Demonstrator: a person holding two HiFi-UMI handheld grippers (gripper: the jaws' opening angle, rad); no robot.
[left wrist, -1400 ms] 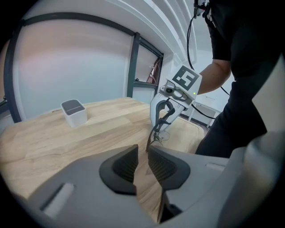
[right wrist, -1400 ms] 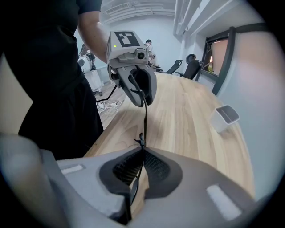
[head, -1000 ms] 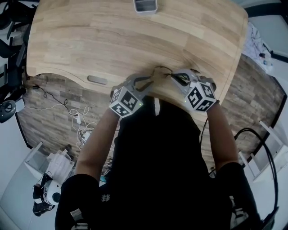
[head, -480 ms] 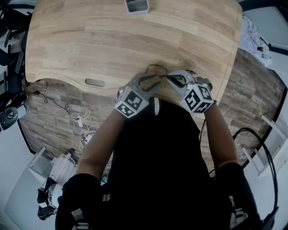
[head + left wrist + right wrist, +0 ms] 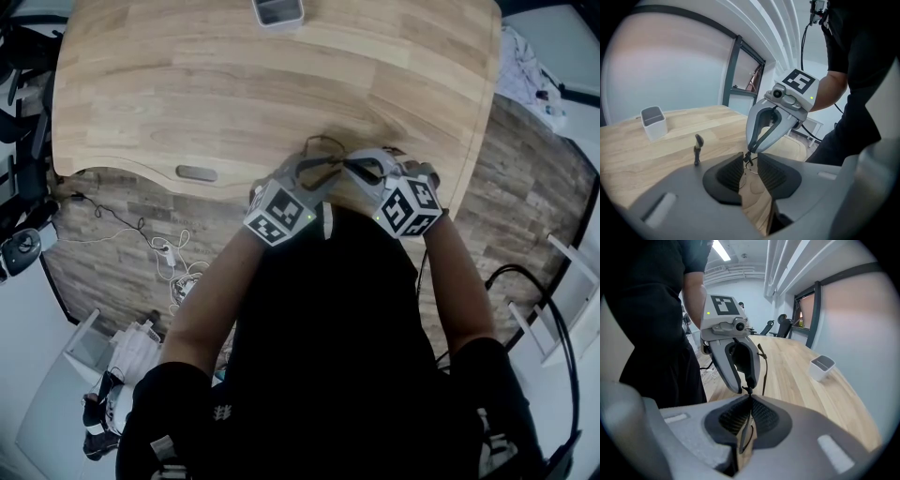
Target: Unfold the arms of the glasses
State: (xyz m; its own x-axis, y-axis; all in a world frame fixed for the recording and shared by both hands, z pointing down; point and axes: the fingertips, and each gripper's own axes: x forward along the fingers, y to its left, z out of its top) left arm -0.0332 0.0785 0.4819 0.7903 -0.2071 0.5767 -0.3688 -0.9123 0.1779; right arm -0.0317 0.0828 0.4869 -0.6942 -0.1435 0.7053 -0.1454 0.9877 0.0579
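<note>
Head view hides the grip; gripper views show it. Right gripper [image 5: 749,402] fingers pinch thin dark wire glasses [image 5: 763,371] nr light wooden table [image 5: 187,84] edge. Left gripper [image 5: 750,163] fingers spread, just been closing, rim btwn them. One arm sticks up.

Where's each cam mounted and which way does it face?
Head view: on the head, steeply down at the table; shows torso, both arms, left gripper, right gripper, glasses.
Left gripper view: on that gripper, along its jaws, apart but just been closing, glasses wire between; faces the right gripper, forearm.
Right gripper view: on that gripper, along jaws shut on the glasses; faces the left gripper.
Shared: white bin, all three.
</note>
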